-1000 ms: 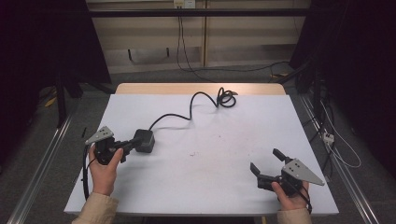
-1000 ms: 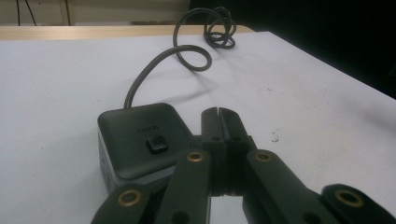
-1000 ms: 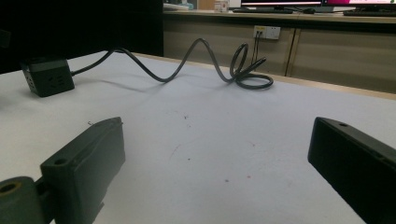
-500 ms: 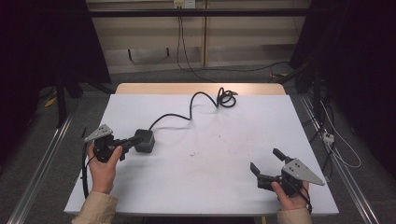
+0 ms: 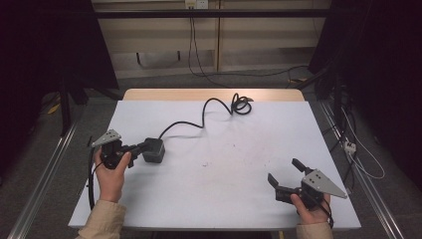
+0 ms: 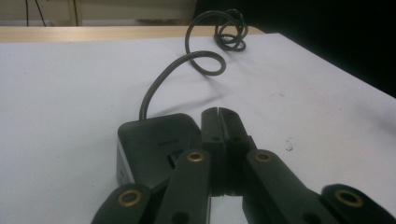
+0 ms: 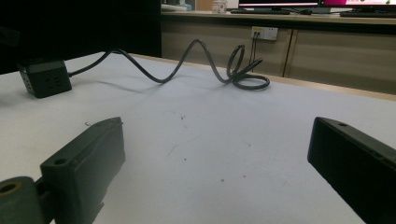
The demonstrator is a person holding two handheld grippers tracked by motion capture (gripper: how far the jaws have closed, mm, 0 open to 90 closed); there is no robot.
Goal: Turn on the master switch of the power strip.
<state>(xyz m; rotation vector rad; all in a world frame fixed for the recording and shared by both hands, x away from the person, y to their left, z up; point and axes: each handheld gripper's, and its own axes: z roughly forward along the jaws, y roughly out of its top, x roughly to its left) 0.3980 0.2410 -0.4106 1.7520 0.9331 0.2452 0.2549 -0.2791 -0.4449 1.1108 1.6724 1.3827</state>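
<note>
Black power cube [image 5: 154, 150] at about 9 o'clock on the white worktop [image 5: 224, 199], sitting flat. Left claw [image 5: 141, 147] pressed fully shut, tips resting against the cube's near side — touching it, gripping nothing; in the left gripper view [image 6: 218, 122] the two closed halves lie over the cube's [image 6: 154, 144] top right edge. Black cord [image 5: 201, 118] running from the cube toward 12 o'clock, ending in a loose coil [image 5: 241, 104] near the far edge. Right claw [image 5: 286, 175] down at 5 o'clock, spread wide and empty, well apart from the cube. Bare worktop between the two claws — only faint scuffs. Beyond the far edge, a wooden strip [image 5: 214, 94] and a wall socket [image 7: 264, 32].
</note>
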